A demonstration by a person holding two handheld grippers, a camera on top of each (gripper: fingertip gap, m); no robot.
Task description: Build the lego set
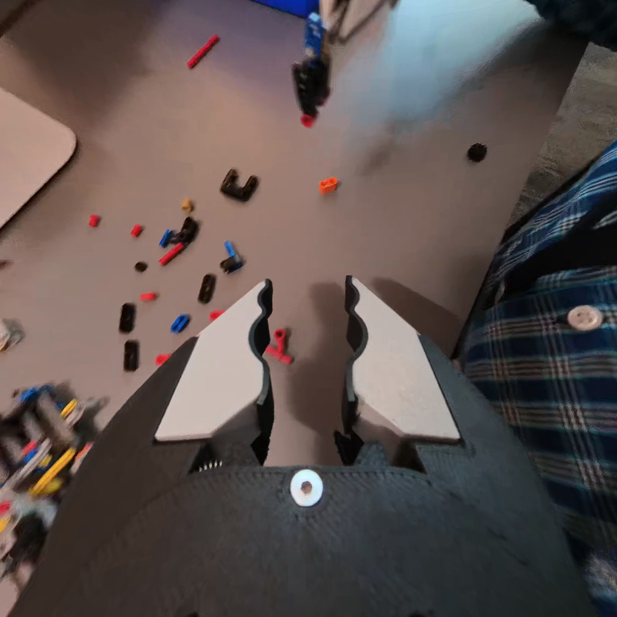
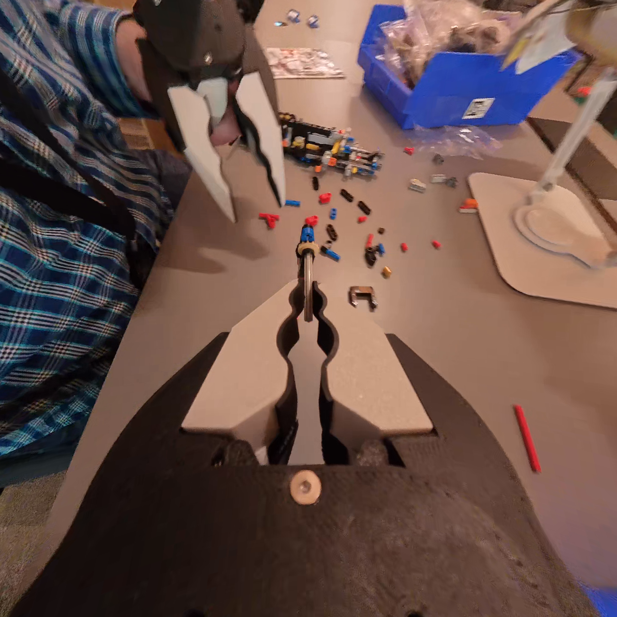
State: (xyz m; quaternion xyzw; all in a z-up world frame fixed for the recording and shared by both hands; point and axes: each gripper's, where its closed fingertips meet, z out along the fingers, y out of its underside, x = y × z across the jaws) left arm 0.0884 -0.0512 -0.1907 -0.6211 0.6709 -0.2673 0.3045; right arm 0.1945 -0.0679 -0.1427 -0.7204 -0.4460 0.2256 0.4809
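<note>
My right gripper (image 2: 306,286) is shut on a slim sub-assembly (image 2: 307,250): a grey strip with a tan bush, a blue piece and a red tip, pointing forward above the table. It also shows, blurred, in the left wrist view (image 1: 310,83). My left gripper (image 1: 307,283) is open and empty above the grey table (image 1: 384,217). In the right wrist view it (image 2: 257,208) hangs tips down over the table's left edge. The partly built model (image 2: 330,150) lies beyond it, and shows at lower left in the left wrist view (image 1: 36,444).
Loose red, blue and black pieces are scattered mid-table, with a red T-piece (image 1: 279,347), a black U-shaped piece (image 2: 363,297), an orange piece (image 1: 328,185) and a red axle (image 2: 527,437). A blue bin (image 2: 460,83), a booklet (image 2: 303,61) and a white stand base (image 2: 551,233) lie farther off. A plaid-shirted person (image 2: 50,233) is at the left edge. One gripper's finger ends stand about 12 centimetres off the other's. The red T-piece (image 1: 279,347) is about 5 centimetres from my left fingertips and 15 centimetres from my right. Seen from the right wrist view (image 2: 268,216) as well.
</note>
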